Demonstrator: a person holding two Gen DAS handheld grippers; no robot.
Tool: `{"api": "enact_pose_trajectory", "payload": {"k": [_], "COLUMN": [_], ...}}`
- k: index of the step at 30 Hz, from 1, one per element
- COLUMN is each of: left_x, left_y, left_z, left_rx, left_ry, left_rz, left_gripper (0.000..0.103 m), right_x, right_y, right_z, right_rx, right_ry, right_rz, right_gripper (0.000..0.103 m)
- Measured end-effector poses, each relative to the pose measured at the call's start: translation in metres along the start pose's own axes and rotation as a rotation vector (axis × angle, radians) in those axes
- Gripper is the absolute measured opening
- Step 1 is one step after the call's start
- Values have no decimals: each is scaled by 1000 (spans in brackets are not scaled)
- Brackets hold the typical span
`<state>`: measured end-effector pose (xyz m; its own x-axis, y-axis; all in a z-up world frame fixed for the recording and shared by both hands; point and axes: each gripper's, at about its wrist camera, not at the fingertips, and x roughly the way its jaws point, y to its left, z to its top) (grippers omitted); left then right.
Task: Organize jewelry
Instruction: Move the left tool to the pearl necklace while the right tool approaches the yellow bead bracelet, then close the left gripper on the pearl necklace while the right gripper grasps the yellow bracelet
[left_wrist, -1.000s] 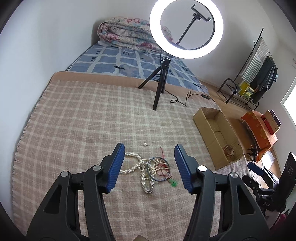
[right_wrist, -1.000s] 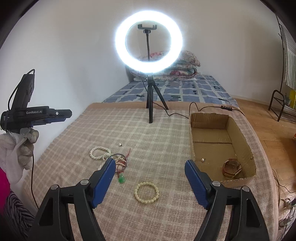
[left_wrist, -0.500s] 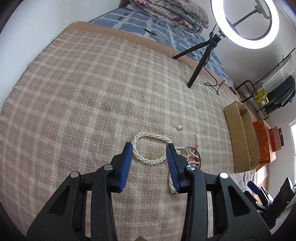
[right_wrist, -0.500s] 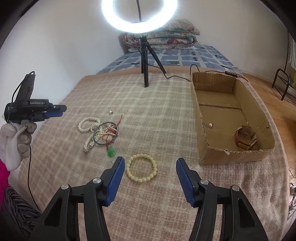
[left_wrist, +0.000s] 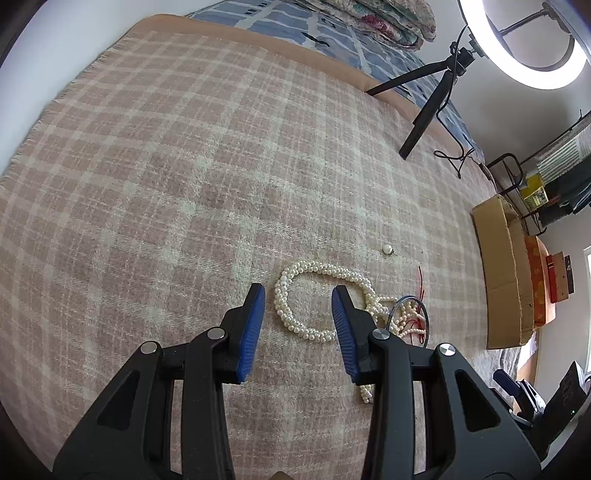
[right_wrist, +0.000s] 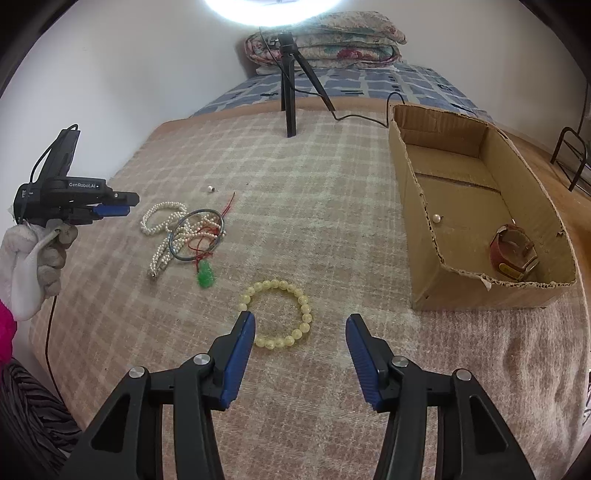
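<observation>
A white pearl necklace lies on the plaid blanket, tangled with a dark bangle and red cord. My left gripper is open and hovers just above the necklace's near loop. In the right wrist view the same pile lies left, with a green pendant and a loose pearl. A yellow bead bracelet lies just ahead of my open right gripper. The left gripper shows there too, held by a gloved hand.
An open cardboard box stands at the right and holds a pearl and a brown watch. A ring light tripod stands at the back of the blanket with its cable. Folded quilts lie beyond.
My left gripper has tipped down and closed in on the pearl necklace, its jaws narrower than a second ago. My right gripper has dropped toward the yellow bracelet.
</observation>
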<state>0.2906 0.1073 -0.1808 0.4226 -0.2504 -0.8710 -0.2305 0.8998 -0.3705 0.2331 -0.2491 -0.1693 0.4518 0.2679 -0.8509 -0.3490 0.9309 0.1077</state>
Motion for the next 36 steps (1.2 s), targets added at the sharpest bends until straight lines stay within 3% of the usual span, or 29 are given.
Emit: {"api": "enact_pose_trajectory", "payload": {"k": [16,23,29,31,36], "left_x": [33,41,48,50,51], "left_y": [-5,-10,-15,-18,-18], "left_z": [4,2,1,1,2], "left_rx": [22,56,81,99,98], "left_ry": [40,42,11,-4,-24], "left_rz": [43,87,149,173,183], "left_gripper": [38,38,26,16,7], "right_x": [32,43,52,53,56], "right_y": [-6,2,7,8,10], "right_z": [4,6,8,8,7], "right_rx": [21,-17,-33,-41,-51], "right_ry": [67,93,115,121,128], "right_rz": [-20,-42,-73,-80,-92], "right_gripper": [41,40,40,40,40]}}
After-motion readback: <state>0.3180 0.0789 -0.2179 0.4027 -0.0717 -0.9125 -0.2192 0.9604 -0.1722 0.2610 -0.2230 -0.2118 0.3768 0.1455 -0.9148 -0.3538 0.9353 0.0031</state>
